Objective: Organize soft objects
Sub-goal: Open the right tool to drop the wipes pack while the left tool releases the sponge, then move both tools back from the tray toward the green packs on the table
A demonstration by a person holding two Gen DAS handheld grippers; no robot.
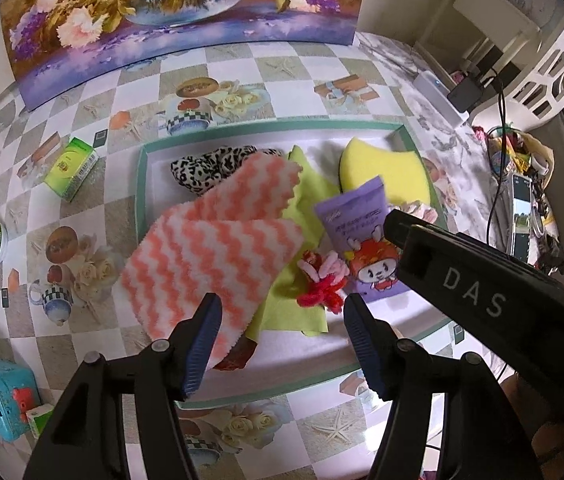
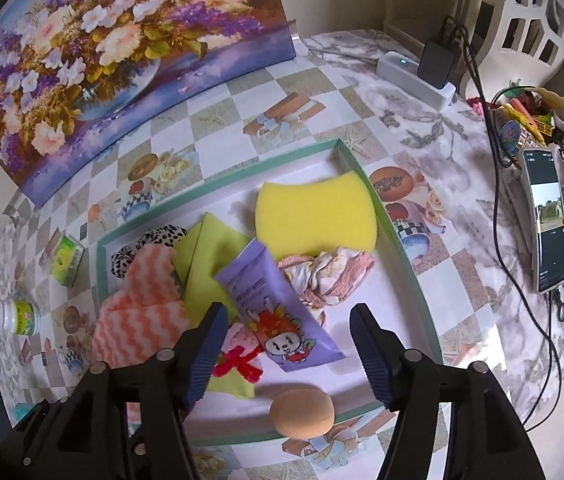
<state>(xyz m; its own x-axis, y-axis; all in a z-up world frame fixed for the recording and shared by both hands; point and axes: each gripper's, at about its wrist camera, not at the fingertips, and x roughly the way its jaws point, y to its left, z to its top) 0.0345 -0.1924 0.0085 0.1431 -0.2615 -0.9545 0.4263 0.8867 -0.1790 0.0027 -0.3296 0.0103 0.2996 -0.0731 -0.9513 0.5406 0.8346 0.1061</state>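
Below both grippers, shallow green-rimmed tray (image 2: 392,220) on counter (image 1: 242,64) holds soft things. Left gripper (image 1: 280,344) jaws apart, empty, over near corner of pink zigzag cloth (image 1: 210,260). Right gripper (image 2: 288,354) jaws apart, empty; purple tube (image 2: 278,312) lies between and beyond them, long axis running far-left to near-right. Yellow sponge (image 2: 314,216) far right, leopard fabric (image 1: 210,166) far left, tan puff (image 2: 302,406) at near rim.

A coral-and-white zigzag cloth (image 1: 210,256), yellow sponge (image 2: 316,216) and purple tube (image 2: 278,308) are lying in the green-rimmed tray (image 2: 398,236).
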